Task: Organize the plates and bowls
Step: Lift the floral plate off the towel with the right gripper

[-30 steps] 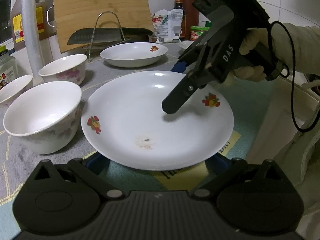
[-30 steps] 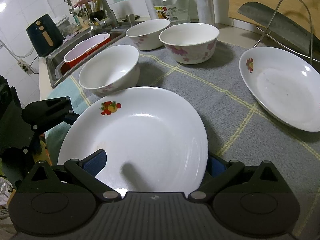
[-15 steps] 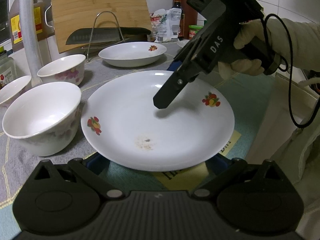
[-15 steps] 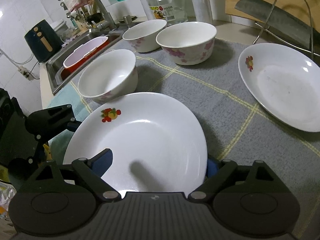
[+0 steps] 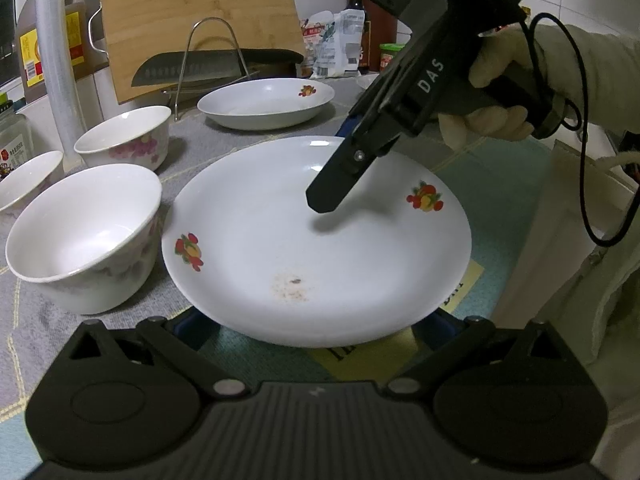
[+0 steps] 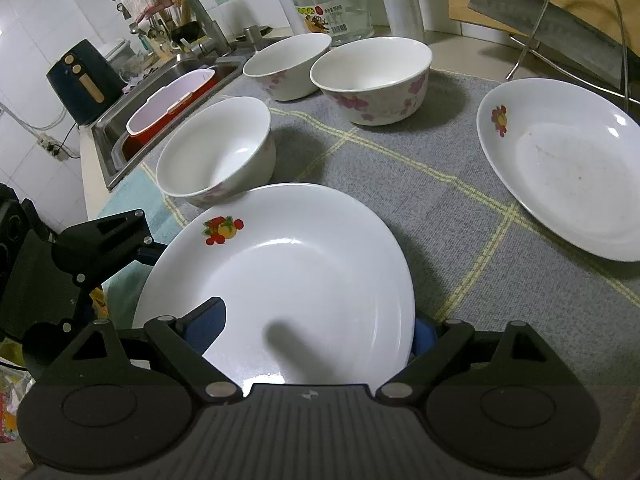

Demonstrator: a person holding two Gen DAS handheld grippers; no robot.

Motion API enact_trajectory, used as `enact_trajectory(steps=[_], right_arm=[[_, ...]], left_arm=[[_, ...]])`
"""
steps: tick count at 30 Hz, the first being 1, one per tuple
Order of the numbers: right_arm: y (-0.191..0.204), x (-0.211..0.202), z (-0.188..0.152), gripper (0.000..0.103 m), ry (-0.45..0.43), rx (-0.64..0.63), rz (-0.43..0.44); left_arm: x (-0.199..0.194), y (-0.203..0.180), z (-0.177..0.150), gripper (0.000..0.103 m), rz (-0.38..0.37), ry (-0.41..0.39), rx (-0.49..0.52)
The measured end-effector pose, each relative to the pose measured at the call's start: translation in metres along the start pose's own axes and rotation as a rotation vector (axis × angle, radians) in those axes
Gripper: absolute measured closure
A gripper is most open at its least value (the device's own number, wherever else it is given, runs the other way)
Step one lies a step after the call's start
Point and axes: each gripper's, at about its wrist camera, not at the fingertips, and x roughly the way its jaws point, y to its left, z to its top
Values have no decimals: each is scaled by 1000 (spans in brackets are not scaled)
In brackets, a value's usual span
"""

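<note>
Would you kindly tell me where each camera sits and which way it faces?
Left wrist: on the left gripper, facing the plate and cutting board; right gripper and gloved hand show.
Right wrist: on the right gripper, facing the sink; left gripper shows.
Shared: plate, three bowls, far plate.
</note>
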Motion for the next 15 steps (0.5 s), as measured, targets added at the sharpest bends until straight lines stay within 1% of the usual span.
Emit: enact_trajectory(steps=[8, 15], right_arm=[[2, -7, 1, 8, -6, -20, 4], [1, -17, -2, 8, -15, -35, 14]], left_arm=[[-1, 0, 3, 2, 1, 1, -7], [-4, -8, 10, 2, 11, 6, -11]])
